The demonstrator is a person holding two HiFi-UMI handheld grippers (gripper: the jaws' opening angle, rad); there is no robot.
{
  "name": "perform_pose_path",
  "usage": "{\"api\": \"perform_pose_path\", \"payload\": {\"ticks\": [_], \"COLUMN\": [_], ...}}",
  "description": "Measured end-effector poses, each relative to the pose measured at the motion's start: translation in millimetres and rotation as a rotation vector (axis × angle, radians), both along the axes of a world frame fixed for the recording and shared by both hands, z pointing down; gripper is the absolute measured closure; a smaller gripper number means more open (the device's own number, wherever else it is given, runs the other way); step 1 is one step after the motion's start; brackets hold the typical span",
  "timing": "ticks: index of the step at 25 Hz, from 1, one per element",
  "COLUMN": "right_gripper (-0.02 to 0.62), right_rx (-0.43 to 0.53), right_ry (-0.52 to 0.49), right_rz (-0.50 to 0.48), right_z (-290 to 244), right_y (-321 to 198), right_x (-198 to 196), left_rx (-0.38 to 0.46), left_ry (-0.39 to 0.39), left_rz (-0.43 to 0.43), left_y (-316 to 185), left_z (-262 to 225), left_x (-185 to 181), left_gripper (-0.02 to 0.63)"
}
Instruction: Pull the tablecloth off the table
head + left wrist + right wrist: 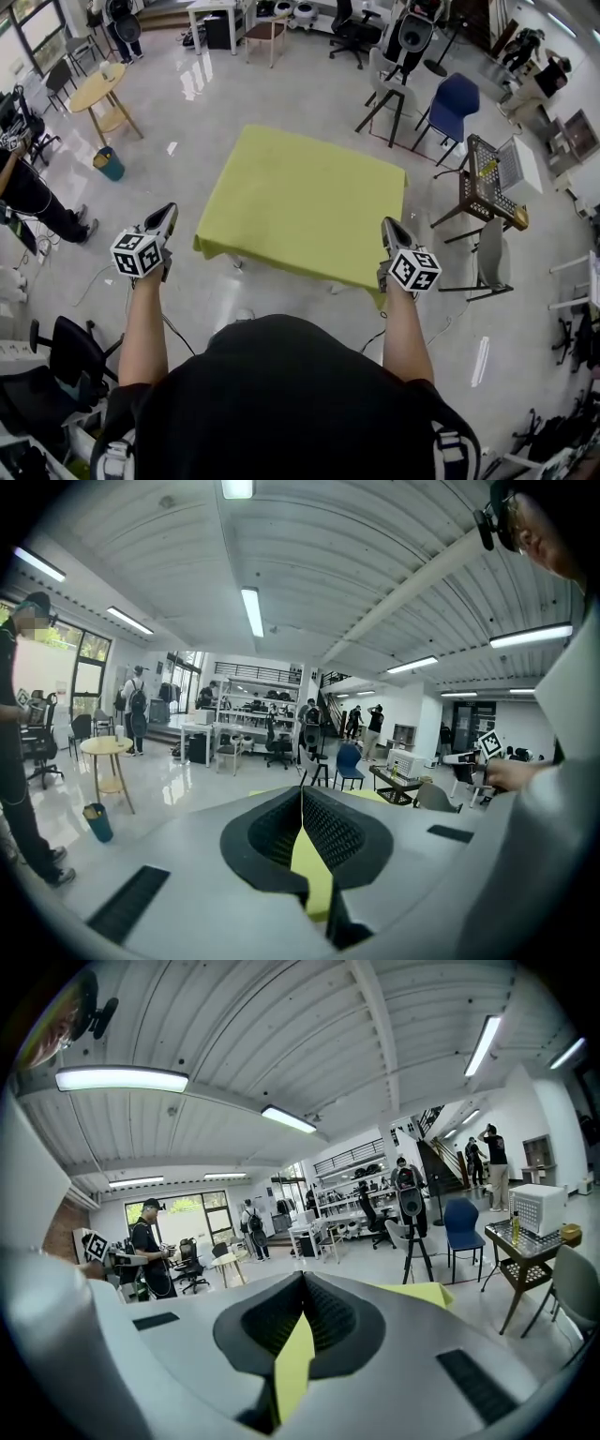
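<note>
Pinching tablecloth, plain only in gripper views

Left tool jaws closed together, with a strip of yellow tablecloth pinched between the pads and trailing toward the camera (more yellow shows just past the jaws, right side). Behind: glossy floor, round wooden desk far left with a teal bin near its legs, blue chair mid-room, person in dark clothes at left edge, strip lights overhead.
</note>
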State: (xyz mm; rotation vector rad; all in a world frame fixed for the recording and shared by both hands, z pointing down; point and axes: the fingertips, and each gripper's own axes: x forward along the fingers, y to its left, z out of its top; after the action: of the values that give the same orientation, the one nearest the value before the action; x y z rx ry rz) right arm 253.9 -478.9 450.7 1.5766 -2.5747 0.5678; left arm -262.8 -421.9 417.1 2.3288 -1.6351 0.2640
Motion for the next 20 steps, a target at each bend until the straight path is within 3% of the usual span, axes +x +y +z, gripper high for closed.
{"api": "perform_pose_path", "payload": {"ticks": [9, 14, 20], "right_gripper": [0.574, 0.574, 0.566], "right_rx": [-0.019, -0.107, -0.256], "right_ry": [0.055, 0.100, 0.170], "right_rz": [0.104, 0.172, 0.248], "right_z": [33.3, 93.6, 166.6], "right_y": [-24.7, -19.7, 19.3], "right_x": [40.6, 65.8, 93.8], "left_rx": [-0.010, -0.065, -0.198], "left_ry": [-0.021, -0.039, -0.104], "left_rz": [0.065, 0.086, 0.137], "left_y": [-68.1, -90.3, -86.9], "left_z": [24.1, 68.4, 151.7], "left_x": [-12.7, -37.2, -76.0], "left_gripper": [0.583, 0.582, 0.575]}}
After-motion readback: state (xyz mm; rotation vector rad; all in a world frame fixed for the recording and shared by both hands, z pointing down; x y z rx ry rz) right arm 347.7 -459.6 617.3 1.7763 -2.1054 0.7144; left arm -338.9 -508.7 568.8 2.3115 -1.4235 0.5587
